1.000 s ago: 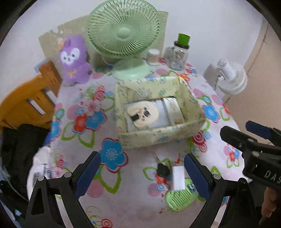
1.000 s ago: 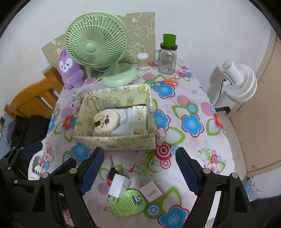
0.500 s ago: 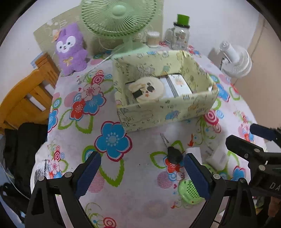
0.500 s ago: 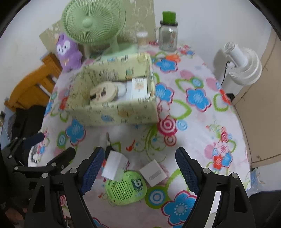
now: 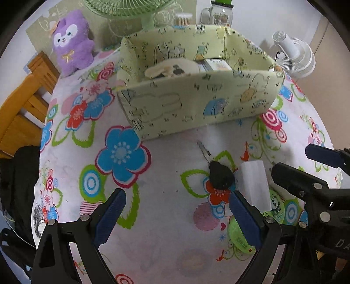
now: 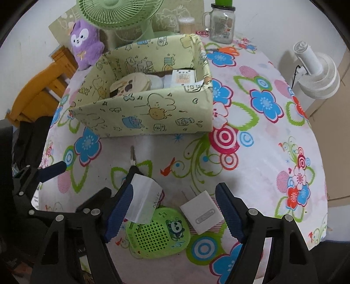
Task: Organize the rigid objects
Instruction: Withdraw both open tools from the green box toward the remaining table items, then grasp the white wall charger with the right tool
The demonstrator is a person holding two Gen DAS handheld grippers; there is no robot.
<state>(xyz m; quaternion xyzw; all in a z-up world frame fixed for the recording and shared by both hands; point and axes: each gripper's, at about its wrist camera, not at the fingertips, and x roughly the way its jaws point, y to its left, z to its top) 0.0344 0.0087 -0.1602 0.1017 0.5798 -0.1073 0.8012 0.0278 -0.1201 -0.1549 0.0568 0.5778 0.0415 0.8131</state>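
Observation:
A pale green printed fabric box (image 5: 196, 104) (image 6: 153, 113) sits mid-table and holds a round cream item (image 6: 131, 82) and small boxes. In front of it lie a black-headed key (image 5: 219, 175), a white block (image 5: 253, 183) (image 6: 144, 200), a green panda speaker (image 6: 159, 233) and a white charger (image 6: 203, 215). My left gripper (image 5: 175, 218) is open and empty, low over the cloth left of the key. My right gripper (image 6: 172, 212) is open and low, its jaws to either side of the white block, speaker and charger.
A green desk fan (image 6: 122, 13), a purple plush (image 5: 72, 41), a glass jar with a green lid (image 6: 222, 24) and a small cup stand at the back. A wooden chair (image 5: 24, 102) is at the left, a white fan (image 6: 315, 74) off the right edge.
Both grippers have dropped lower and moved forward toward the items in front of the box. Both stay open; nothing was picked up.

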